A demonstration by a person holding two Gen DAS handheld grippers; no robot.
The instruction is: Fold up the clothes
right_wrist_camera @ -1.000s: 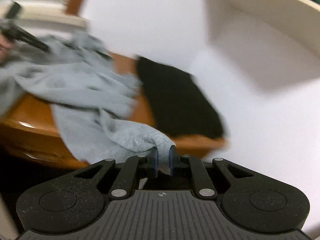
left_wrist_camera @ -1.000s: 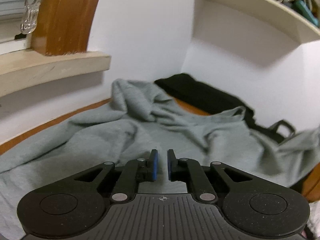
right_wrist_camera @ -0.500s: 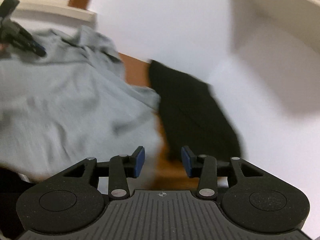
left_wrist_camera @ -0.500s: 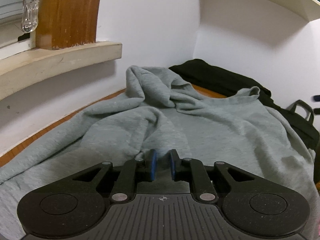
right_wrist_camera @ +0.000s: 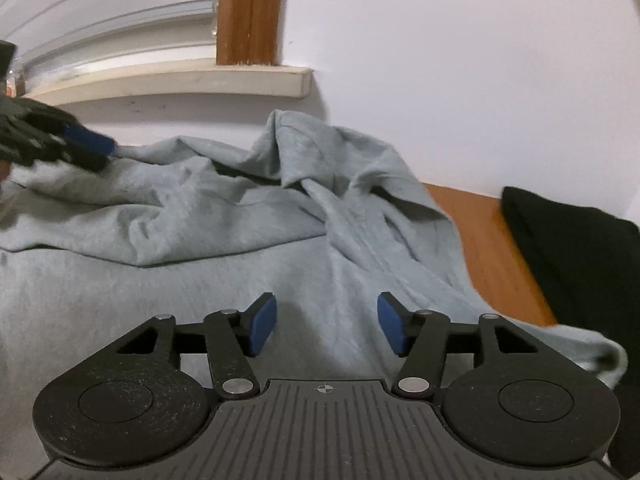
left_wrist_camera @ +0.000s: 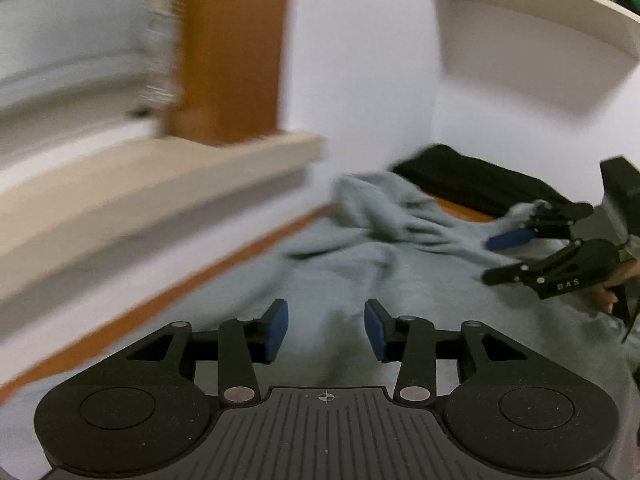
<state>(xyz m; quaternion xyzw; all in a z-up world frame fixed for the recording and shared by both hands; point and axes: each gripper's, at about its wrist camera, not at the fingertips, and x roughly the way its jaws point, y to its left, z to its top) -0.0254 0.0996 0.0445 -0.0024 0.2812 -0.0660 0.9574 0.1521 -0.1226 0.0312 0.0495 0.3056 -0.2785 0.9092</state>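
A grey sweatshirt (right_wrist_camera: 224, 220) lies spread and rumpled over the wooden table (right_wrist_camera: 492, 248), its hood bunched against the back wall. My right gripper (right_wrist_camera: 328, 328) hovers over the flat front part of the cloth. Its jaws are opening, with only cloth lying below them and none pinched. My left gripper (left_wrist_camera: 326, 330) is over the left side of the sweatshirt (left_wrist_camera: 400, 264). Its jaws are opening too, and nothing is between the pads. Each gripper shows in the other's view: the right gripper (left_wrist_camera: 500, 258) at the right, the left gripper (right_wrist_camera: 96, 152) at the far left.
A folded black garment (right_wrist_camera: 580, 260) lies at the table's right, also visible as the black garment (left_wrist_camera: 472, 184) at the back. A cream window sill (right_wrist_camera: 180, 80) and a wooden frame post (right_wrist_camera: 248, 12) run along the back wall. A shelf (left_wrist_camera: 540, 12) overhangs the corner.
Both grippers let go of the grey cloth and their jaws spread apart. The right gripper swung from the table's edge to over the sweatshirt. The left gripper shifted and turned left.
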